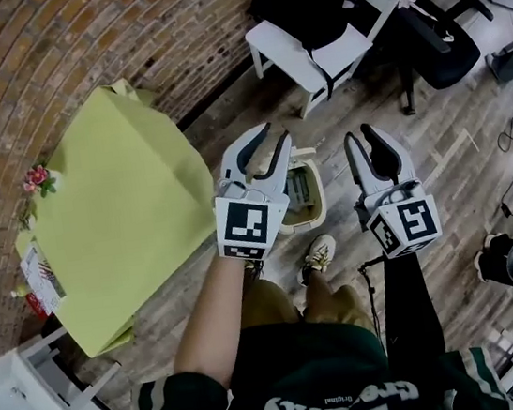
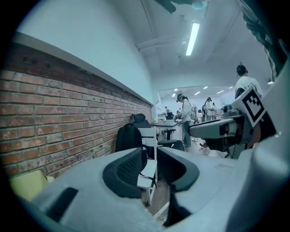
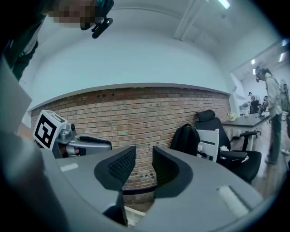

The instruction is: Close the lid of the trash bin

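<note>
Barely begun, by the look of it. Left claw [image 1: 274, 136]: jaws apart, nothing between them. Right claw [image 1: 360, 133]: jaws apart too, empty. Trash bin [image 1: 319, 202] stands on the wooden floor [image 1: 441, 173] below both, partly hidden under the left claw and just left of the right one. Bin mouth looks uncovered from above; the lid itself I cannot pick out. Neither claw seems to touch the bin. All left to do: reach down, find the lid, swing it shut.
</note>
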`<state>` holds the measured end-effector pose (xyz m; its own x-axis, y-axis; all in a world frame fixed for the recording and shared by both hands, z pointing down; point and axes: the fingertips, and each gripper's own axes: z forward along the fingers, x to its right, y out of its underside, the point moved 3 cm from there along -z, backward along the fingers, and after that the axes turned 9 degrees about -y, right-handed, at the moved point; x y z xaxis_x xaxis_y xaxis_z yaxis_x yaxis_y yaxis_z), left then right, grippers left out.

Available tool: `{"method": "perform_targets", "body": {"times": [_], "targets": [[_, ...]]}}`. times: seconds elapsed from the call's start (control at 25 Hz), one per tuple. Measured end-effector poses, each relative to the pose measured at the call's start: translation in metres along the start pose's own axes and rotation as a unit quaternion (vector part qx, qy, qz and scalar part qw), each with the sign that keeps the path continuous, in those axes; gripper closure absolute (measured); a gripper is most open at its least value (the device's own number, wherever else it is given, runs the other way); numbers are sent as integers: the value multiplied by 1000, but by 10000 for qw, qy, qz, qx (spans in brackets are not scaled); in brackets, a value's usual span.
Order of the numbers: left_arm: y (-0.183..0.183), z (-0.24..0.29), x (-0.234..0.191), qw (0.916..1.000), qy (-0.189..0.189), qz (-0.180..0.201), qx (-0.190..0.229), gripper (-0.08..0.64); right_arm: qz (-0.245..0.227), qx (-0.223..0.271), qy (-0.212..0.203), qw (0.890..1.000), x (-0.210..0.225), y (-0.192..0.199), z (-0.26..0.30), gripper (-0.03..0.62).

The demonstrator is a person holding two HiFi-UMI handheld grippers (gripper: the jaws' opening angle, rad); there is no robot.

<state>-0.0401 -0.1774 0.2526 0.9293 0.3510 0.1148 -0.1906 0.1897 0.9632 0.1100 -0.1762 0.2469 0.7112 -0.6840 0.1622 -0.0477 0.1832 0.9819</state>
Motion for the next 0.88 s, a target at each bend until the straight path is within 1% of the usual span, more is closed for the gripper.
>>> {"method": "perform_targets", "body": {"times": [0.2,0.36,0.44,0.52,0.64,0.76,0.88], "targets": [[47,25,0,9993,159,56,-349,448,12,-375,19,9993,9,46,10,476],[86,46,1,9976,288,-219,-592,446,42,-584,9,9983,20,79,15,476],[104,53,1,9965,330,-339,-694,449,97,-608,54,9981,23,91,16,476],[119,59,-1,9960,290,-426,-734,472,179,-617,48,9979,25,101,20,472],[138,68,4,9942,368,-563,-839,466,255,-723,11,9971,27,119,21,464],[158,78,4,9927,462,-549,-972,463,293,-744,17,9968,29,134,30,463],[179,87,0,9918,399,-549,-1080,469,307,-731,-10,9969,31,150,39,465]]}}
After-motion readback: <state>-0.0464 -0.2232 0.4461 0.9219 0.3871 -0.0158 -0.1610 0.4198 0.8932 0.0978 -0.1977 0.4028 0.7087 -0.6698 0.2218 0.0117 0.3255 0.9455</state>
